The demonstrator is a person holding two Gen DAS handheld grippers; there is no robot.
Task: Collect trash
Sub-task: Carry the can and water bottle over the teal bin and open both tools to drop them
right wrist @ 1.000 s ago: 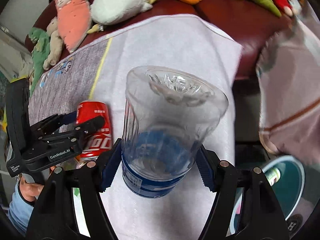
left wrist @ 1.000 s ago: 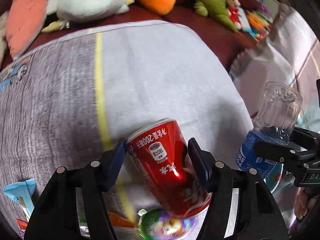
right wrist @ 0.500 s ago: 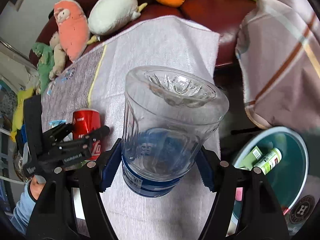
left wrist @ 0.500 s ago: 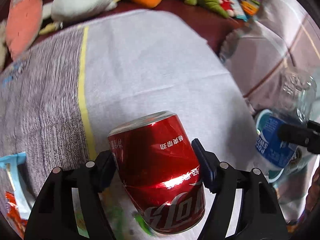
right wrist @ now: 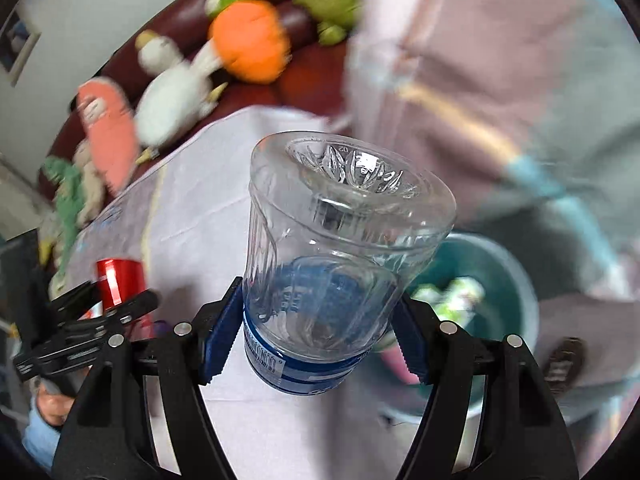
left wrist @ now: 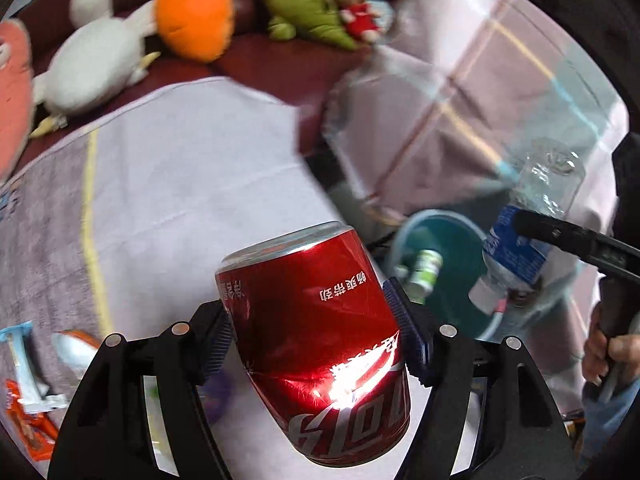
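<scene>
My left gripper point(left wrist: 316, 344) is shut on a red soda can point(left wrist: 320, 340), held above the cloth-covered table point(left wrist: 192, 184). My right gripper point(right wrist: 320, 332) is shut on a clear plastic bottle point(right wrist: 340, 248) with a blue label, its base pointing away from the camera. In the left wrist view the bottle point(left wrist: 532, 216) hangs cap down over a teal trash bin point(left wrist: 452, 260) to the right of the table. The bin point(right wrist: 500, 280) holds small green bottles and shows behind the bottle in the right wrist view. The can point(right wrist: 120, 284) shows at the left there.
Snack wrappers point(left wrist: 28, 380) lie on the table's near left. Plush toys point(left wrist: 192, 12) sit on a dark red sofa point(left wrist: 256, 48) behind the table. A pink checked blanket point(left wrist: 480, 92) drapes to the right, above the bin.
Both grippers have swung right toward the bin. The can has lifted off the table. The bottle now hangs over the bin's opening.
</scene>
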